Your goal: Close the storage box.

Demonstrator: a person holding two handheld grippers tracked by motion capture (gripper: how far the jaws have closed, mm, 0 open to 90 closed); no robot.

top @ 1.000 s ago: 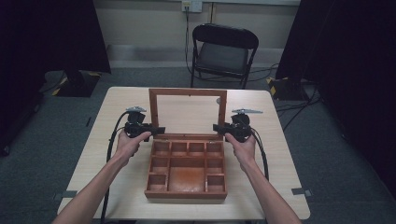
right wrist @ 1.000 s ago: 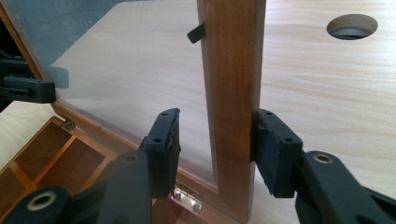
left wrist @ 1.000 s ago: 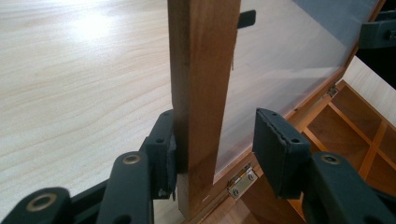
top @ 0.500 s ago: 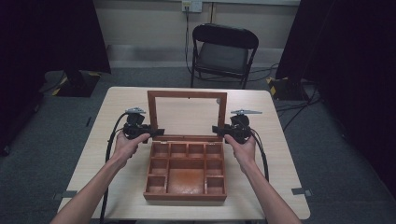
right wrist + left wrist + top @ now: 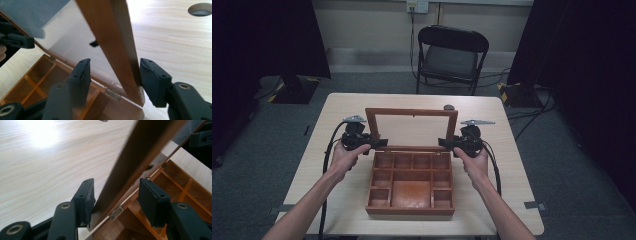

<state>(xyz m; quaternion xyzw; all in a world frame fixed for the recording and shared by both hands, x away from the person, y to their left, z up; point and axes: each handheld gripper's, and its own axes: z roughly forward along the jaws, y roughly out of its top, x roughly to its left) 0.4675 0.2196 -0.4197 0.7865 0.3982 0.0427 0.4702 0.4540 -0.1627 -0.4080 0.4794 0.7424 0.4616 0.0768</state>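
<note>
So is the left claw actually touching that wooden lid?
Touching. In the left gripper view, one pad of the left claw rests against the lid's frame; the other stands clear. Its jaws have just been opening.

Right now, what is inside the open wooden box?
The wooden box shows bare compartments: small ones along the back and sides, a larger one at front centre, all looking empty. Its raised lid and the fingers cover parts of the back row.
</note>
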